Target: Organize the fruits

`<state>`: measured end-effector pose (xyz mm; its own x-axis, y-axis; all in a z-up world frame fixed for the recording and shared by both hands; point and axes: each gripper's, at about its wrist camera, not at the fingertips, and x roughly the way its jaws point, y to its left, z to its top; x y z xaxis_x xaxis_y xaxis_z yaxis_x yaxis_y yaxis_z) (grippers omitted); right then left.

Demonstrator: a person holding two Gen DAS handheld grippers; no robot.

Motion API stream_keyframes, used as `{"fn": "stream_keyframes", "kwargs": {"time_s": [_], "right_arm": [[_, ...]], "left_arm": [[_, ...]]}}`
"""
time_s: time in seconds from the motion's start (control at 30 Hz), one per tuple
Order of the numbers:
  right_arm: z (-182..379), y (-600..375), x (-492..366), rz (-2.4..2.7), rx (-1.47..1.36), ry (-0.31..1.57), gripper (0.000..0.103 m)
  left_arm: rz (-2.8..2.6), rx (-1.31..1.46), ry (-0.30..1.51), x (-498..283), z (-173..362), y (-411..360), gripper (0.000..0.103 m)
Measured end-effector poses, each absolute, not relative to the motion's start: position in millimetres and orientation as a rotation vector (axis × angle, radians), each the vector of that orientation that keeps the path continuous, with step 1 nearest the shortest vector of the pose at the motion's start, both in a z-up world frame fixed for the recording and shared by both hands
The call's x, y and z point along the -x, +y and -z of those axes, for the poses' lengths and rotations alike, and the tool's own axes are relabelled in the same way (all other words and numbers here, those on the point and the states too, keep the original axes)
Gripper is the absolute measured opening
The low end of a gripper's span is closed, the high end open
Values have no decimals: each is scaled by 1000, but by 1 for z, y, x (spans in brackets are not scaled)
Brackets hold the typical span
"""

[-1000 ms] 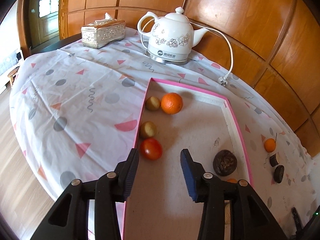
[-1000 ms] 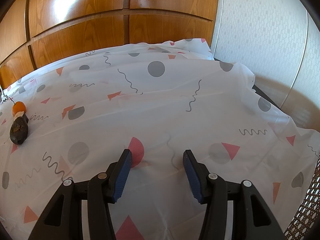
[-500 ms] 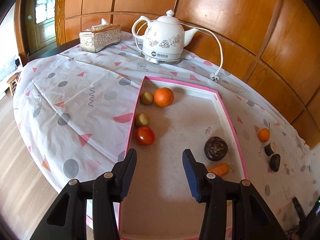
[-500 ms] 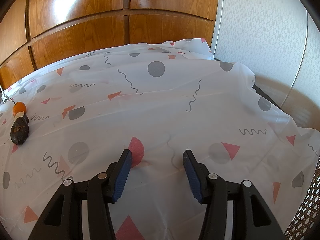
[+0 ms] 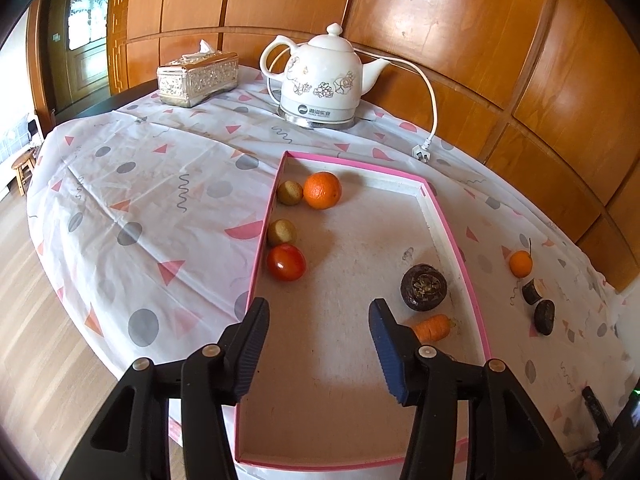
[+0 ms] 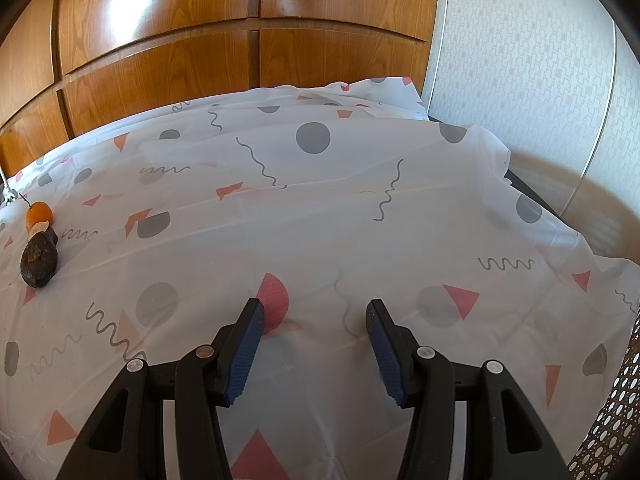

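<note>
A pink-rimmed tray (image 5: 456, 236) lies on the table. In it are an orange (image 5: 322, 190), two kiwis (image 5: 290, 193) (image 5: 281, 232), a tomato (image 5: 286, 262), a dark round fruit (image 5: 423, 287) and a small carrot (image 5: 432, 327). My left gripper (image 5: 318, 312) is open and empty above the tray's near half. Right of the tray lie a small tangerine (image 5: 520, 263) and two dark pieces (image 5: 544, 316). In the right wrist view the tangerine (image 6: 39, 215) and a dark piece (image 6: 39, 260) lie far left. My right gripper (image 6: 316, 316) is open and empty over bare cloth.
A white electric kettle (image 5: 320, 84) with its cord and plug (image 5: 422, 151) stands at the back, beside a silver tissue box (image 5: 197, 79). Wood panelling runs behind the table. The table edge drops to the floor at left, and a wicker chair (image 6: 612, 412) is at lower right.
My left gripper has pulled back and risen from the tray, bringing the carrot and more of the tray into view. The right gripper has not moved.
</note>
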<state>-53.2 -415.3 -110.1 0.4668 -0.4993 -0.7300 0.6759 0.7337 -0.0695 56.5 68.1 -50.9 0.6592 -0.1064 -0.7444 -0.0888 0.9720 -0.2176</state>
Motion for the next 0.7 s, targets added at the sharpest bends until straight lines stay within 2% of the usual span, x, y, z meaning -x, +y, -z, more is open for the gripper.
{"fn": "stream_keyframes", "kwargs": {"time_s": [0.7], "right_arm": [[105, -414, 48, 722, -227, 872, 54]], "left_arm": [[-50, 292, 832, -47, 48, 95, 60]]}}
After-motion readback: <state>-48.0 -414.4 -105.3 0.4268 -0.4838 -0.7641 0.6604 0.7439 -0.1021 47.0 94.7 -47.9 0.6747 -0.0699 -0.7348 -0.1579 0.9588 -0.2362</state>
